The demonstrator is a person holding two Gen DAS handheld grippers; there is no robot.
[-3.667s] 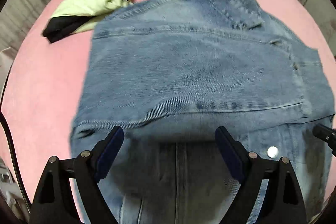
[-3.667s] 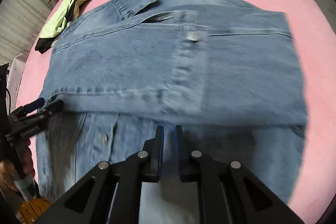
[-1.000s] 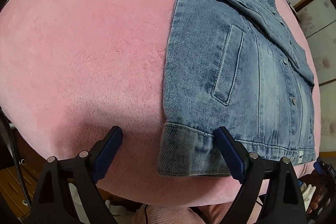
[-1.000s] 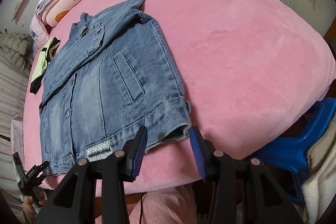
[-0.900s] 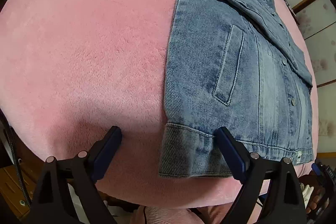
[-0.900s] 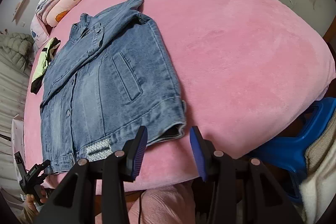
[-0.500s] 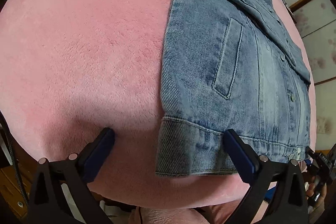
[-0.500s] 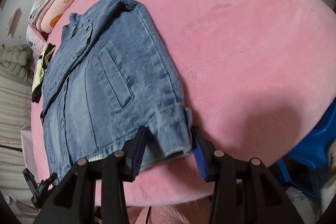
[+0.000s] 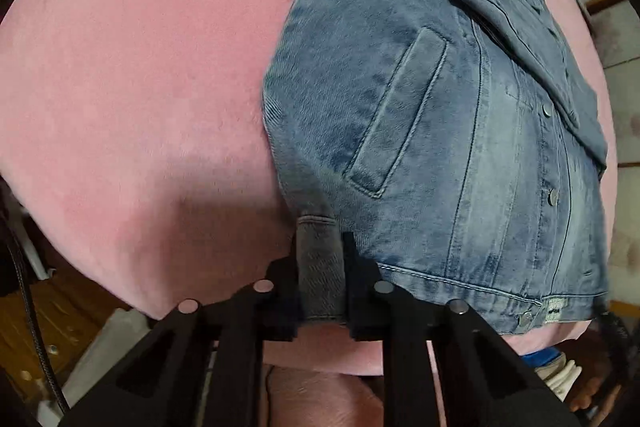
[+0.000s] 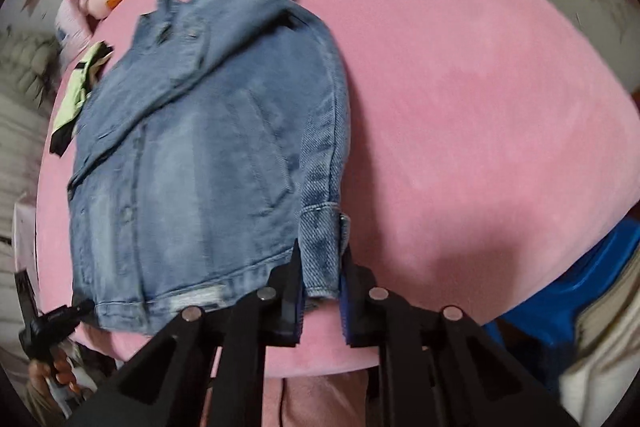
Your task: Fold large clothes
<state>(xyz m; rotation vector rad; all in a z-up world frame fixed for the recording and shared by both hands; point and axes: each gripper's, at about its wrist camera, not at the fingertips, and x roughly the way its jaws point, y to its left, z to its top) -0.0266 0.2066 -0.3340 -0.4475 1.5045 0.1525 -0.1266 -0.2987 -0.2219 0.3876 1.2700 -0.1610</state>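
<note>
Both grippers, left gripper (image 9: 320, 267) and right gripper (image 10: 320, 279), are pinching the denim jacket's (image 9: 440, 131) hem corners at the pink bed's (image 9: 140, 67) near edge.

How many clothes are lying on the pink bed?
2. The denim jacket lies spread near the front edge of the pink bed. A green-and-black garment lies beyond its collar end, to the left. Others may be out of view.

The left gripper (image 9: 321, 263) is clamped on the hem corner of the denim jacket (image 9: 440, 131). The jacket lies front-up, buttoned, on the pink bed (image 9: 140, 67), its hem at the bed's near edge.
</note>
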